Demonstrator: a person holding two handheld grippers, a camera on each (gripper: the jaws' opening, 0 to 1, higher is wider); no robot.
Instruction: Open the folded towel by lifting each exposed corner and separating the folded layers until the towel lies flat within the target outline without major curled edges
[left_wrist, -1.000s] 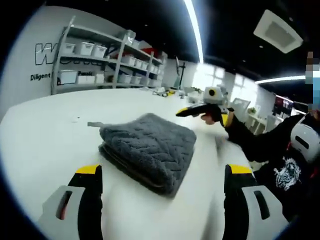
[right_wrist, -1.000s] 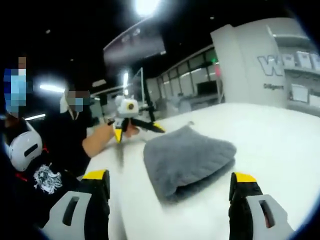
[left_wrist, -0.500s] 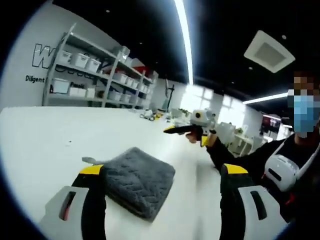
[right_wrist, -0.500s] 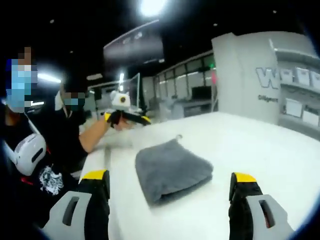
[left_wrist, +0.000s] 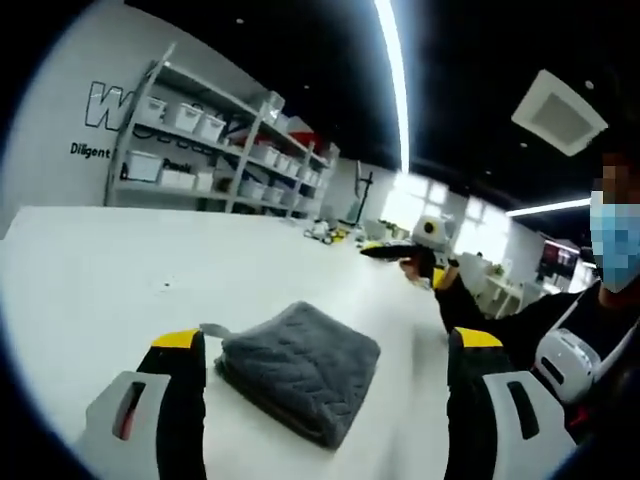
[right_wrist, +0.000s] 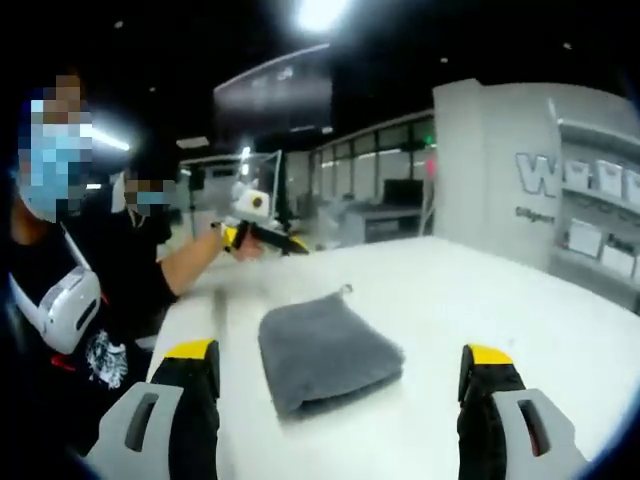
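**Towel lying folded on the desk, both claws raised and released**

The towel (left_wrist: 298, 368) is sitting folded in a thick grey bundle on the white desk (left_wrist: 120, 260), with a small tag sticking out at its far left corner in the left gripper view. In the right gripper view the towel (right_wrist: 325, 347) is resting near the middle of the desk (right_wrist: 470, 300), its folded edge facing the camera and the tag pointing away at the far corner.

The left claw (left_wrist: 325, 345) is hovering above the desk with its yellow-tipped jaws spread wide, one on each side of the towel in the picture and gripping nothing. The right claw (right_wrist: 340, 360) is likewise hanging released, jaws wide apart, apart from the towel.

In the left gripper view the right claw (left_wrist: 400, 250) is showing beyond the towel, held in a hand at the end of a dark sleeve. In the right gripper view the left claw (right_wrist: 265, 235) is showing to the far left. Shelves (left_wrist: 210, 150) with white bins are standing against the far wall.
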